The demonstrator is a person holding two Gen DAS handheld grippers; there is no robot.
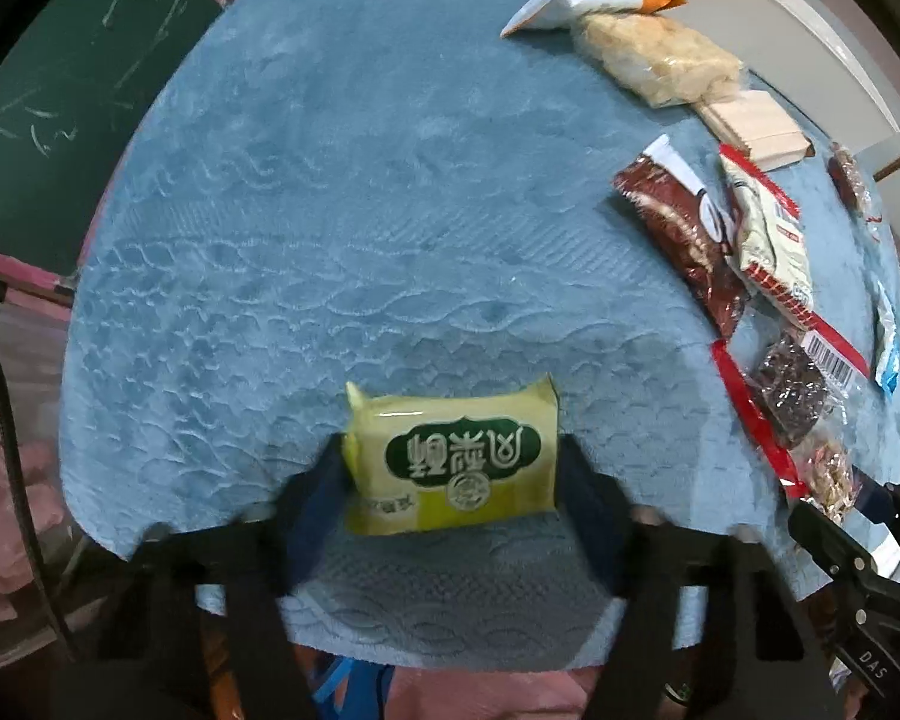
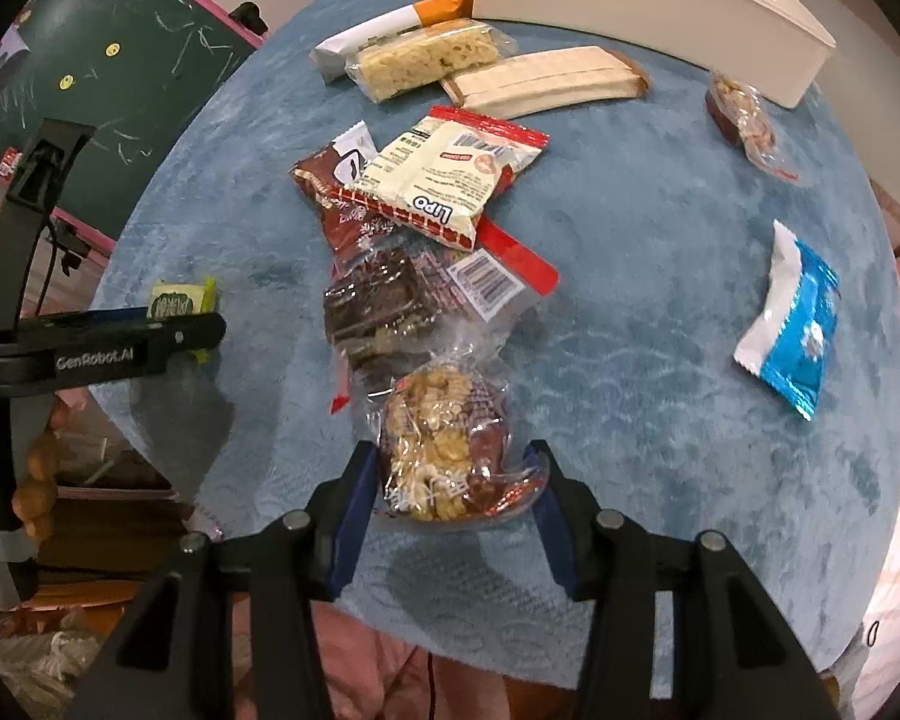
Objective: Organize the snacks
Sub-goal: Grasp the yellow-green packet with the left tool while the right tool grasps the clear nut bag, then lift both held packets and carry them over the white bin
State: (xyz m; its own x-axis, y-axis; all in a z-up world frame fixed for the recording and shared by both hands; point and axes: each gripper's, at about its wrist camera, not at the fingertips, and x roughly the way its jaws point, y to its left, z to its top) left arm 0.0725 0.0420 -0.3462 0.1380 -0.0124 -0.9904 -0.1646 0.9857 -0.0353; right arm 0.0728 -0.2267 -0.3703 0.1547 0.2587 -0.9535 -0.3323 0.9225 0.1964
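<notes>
Down at the bottom centre of the left wrist view, the left gripper [image 1: 453, 468] straddles the yellow-green packet [image 1: 450, 456], one finger on each short end, so the packet's long axis runs straight across the frame from finger to finger; the jaws stand partly closed and look to be touching the wrapper at both ends, though whether they truly press it I cannot tell. Over to the right wrist view, same story low in the frame: the right gripper [image 2: 450, 480] sits around the clear nut packet [image 2: 444, 450], whose long axis runs up the frame away from the fingers, the jaws partly closed and the crinkled film bulging against both, which reads as a grip forming. Each hand is on its own packet, so neither needs to reach across. Just beyond the nut packet, toward mid-frame, comes the dark brownie packet [image 2: 378, 306], then the red and white cracker packet [image 2: 450, 180] lying over a brown packet [image 2: 330, 171]. Off at the right lies the blue packet [image 2: 795, 324], well apart. Farther up, the pale rice bar [image 2: 426, 60] and wafer pack [image 2: 540, 81] lie side by side. At the top edge of the blue-covered bench [image 2: 630, 240] stands the white box [image 2: 630, 12], the likely home for all this; its inside is hidden.
</notes>
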